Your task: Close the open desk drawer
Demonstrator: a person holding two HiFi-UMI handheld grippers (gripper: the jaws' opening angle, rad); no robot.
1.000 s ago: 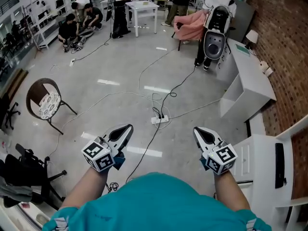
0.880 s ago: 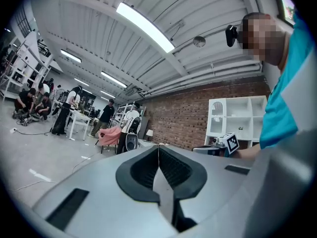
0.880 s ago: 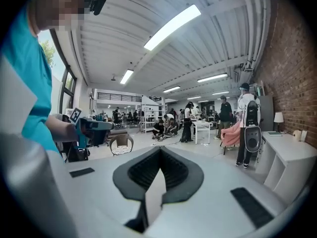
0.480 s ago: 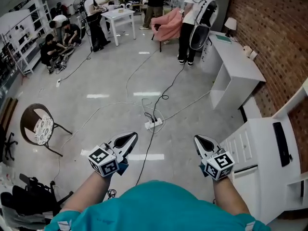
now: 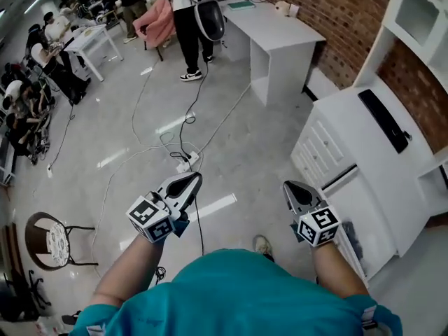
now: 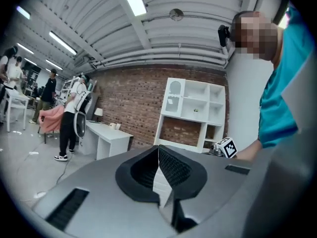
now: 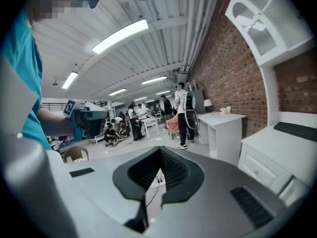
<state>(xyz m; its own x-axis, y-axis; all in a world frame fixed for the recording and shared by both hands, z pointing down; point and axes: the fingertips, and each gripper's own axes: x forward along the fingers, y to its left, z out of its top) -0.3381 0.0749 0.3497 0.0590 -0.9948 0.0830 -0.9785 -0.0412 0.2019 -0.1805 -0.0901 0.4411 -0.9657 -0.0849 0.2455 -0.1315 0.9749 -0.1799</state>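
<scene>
Open white desk drawer [image 5: 341, 180] now sits just beyond our grey right gripper [image 5: 290, 187] since we turned toward it, so pushing can likely start; grey left gripper [image 5: 190, 180] and right both have jaws closed, empty.

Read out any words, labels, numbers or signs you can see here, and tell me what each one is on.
No readable text in any view.
The left gripper has a marker cube: black-and-white square patterns only, no letters or digits.
The right gripper: the same kind of markers, nothing to read.
Anything farther off is too small or blurred to read.
</scene>
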